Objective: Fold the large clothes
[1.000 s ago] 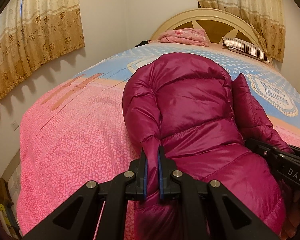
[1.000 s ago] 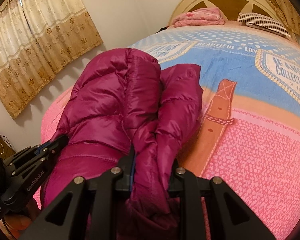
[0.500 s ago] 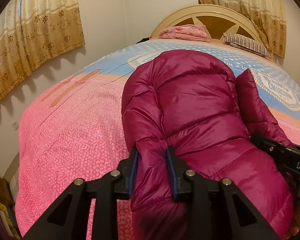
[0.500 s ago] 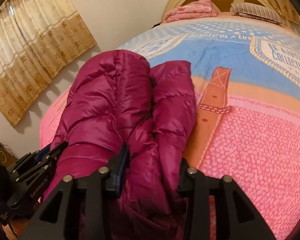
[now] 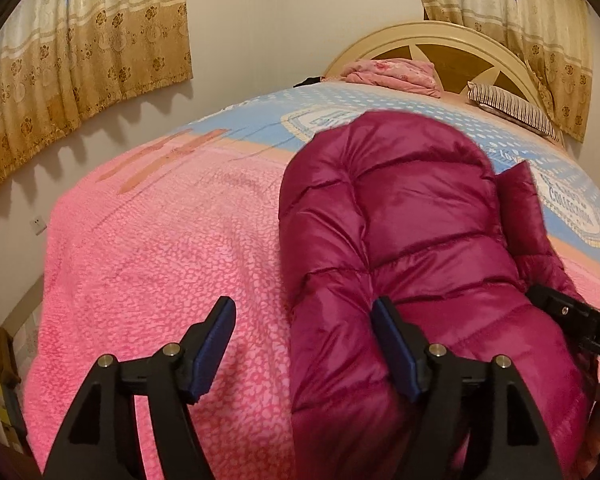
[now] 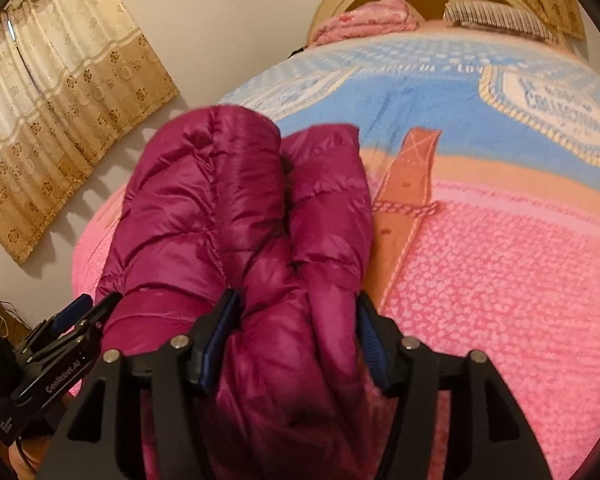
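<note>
Pink-and-blue patterned bedspread (image 5: 148,264) covers bed. Shiny magenta quilted puffer jacket (image 5: 412,240) lies folded on near part of it, sleeves tucked in. Left gripper (image 5: 302,340) jaws opening, spread wide; right-hand pad against jacket edge, other pad clear. Right gripper (image 6: 296,340) jaws opening, jacket bulk bulging between pads, whether it is pinched cannot be told.

My right gripper (image 6: 296,340) is opening its jaws, the magenta puffer jacket (image 6: 240,208) bunched between them on the pink-and-blue bedspread (image 6: 500,260). My left gripper (image 6: 76,320) shows at the jacket's left edge.
</note>
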A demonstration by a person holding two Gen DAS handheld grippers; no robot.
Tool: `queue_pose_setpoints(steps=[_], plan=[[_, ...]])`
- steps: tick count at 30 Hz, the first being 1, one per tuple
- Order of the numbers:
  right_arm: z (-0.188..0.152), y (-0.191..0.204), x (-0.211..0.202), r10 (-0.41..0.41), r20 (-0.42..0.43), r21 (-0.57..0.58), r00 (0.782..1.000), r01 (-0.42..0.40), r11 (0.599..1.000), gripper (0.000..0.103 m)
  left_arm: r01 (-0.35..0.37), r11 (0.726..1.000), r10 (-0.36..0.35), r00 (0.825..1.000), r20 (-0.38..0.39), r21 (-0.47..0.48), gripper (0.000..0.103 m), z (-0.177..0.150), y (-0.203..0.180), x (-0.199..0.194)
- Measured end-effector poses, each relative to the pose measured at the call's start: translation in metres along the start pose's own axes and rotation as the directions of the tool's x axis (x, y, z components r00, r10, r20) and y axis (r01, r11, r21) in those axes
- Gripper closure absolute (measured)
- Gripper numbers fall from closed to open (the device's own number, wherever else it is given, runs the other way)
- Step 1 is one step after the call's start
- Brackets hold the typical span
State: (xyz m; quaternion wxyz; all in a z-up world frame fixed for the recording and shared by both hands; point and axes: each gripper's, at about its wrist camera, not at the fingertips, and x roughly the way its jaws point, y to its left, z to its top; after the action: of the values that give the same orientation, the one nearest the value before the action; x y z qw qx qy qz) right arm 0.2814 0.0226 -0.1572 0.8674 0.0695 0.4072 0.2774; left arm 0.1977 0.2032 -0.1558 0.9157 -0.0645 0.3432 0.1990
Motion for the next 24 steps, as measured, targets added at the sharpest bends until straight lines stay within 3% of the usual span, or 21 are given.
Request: queue_pose_setpoints(steps=[5,10,12,15,24], plan=[[0.000,0.016,-0.036,-0.038,0.070,-0.034,0.997,0.041,0.999,0.034,0.025,1.000,-0.023,0.997,0.073,-0.018,0.032,0.006,0.009,-0.044],[-0.007,0.035,-0.077,-0.079,0.123,-0.064,0.989,0.088,0.994,0.034,0.028,1.000,-0.025,0.990,0.141,-0.015,0.032,0.008,0.018,-0.097],[-0.013,0.047,-0.096,-0.081,0.161,-0.090,0.984,0.096,0.991,0.027,0.030,0.999,-0.026,0.984,0.178,-0.021,0.031,0.010,0.022,-0.120],[-0.020,0.064,-0.124,-0.084,0.228,-0.128,0.970,0.115,0.985,0.024,0.058,0.998,-0.050,0.977,0.209,-0.034,0.031,0.016,0.023,-0.140],[-0.019,0.083,-0.152,-0.091,0.298,-0.149,0.950,0.140,0.979,0.024,0.099,0.995,-0.091,0.958,0.270,-0.014,0.030,0.019,0.016,-0.175]])
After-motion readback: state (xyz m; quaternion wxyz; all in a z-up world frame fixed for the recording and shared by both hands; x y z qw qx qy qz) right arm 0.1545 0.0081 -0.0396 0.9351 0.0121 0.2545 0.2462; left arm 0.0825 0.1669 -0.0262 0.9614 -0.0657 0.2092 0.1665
